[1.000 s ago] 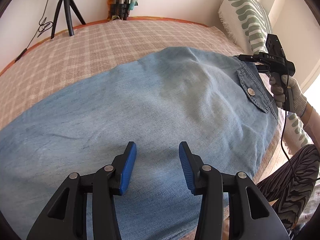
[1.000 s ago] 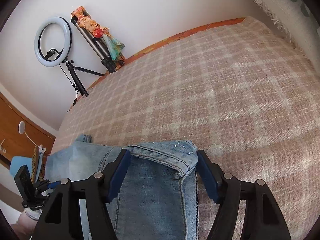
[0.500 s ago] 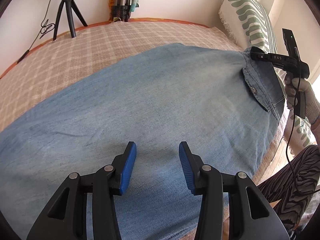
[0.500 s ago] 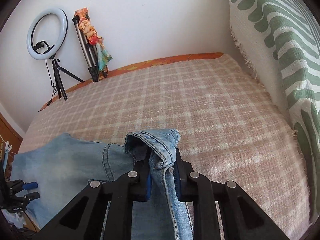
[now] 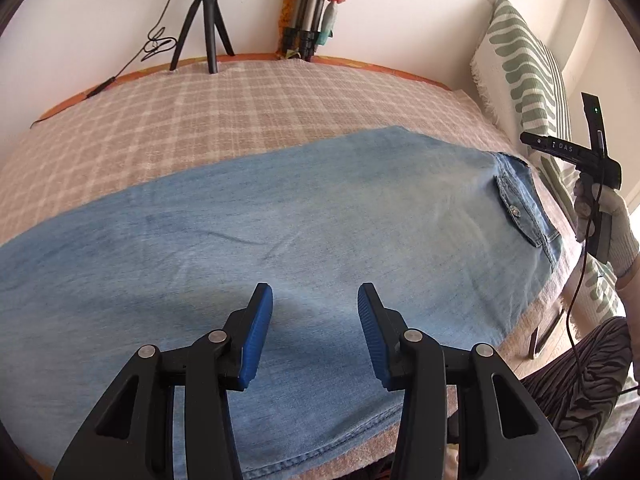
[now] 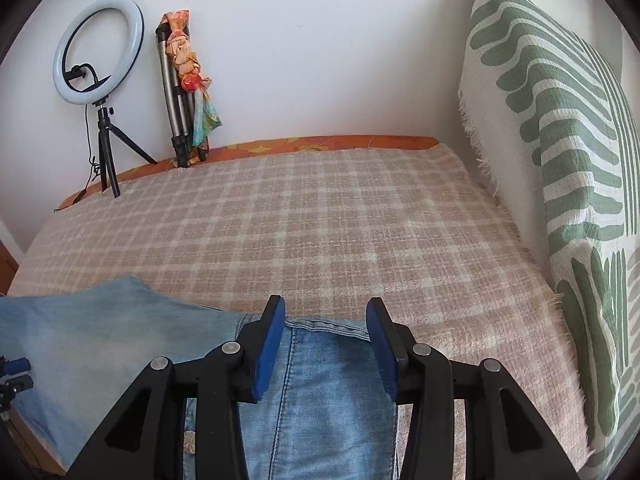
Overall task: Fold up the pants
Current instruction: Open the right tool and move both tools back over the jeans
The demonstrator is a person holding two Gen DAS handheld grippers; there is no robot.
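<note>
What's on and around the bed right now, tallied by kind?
Light blue denim pants, spread flat on the checked beige bedspread: 1
Green-and-white patterned cushion: 1
White ring light on a black tripod: 1
Folded silver tripod with an orange floral scarf tied on: 1
Black two-finger claws with blue pads, left claw and right claw: 2
Total: 6

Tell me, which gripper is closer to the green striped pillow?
Right. The right gripper, jaws opening with nothing gripped, hangs over the jeans' waistband end, the pillow just beside it. The left gripper is open over the jeans' middle, farther from the pillow.
</note>
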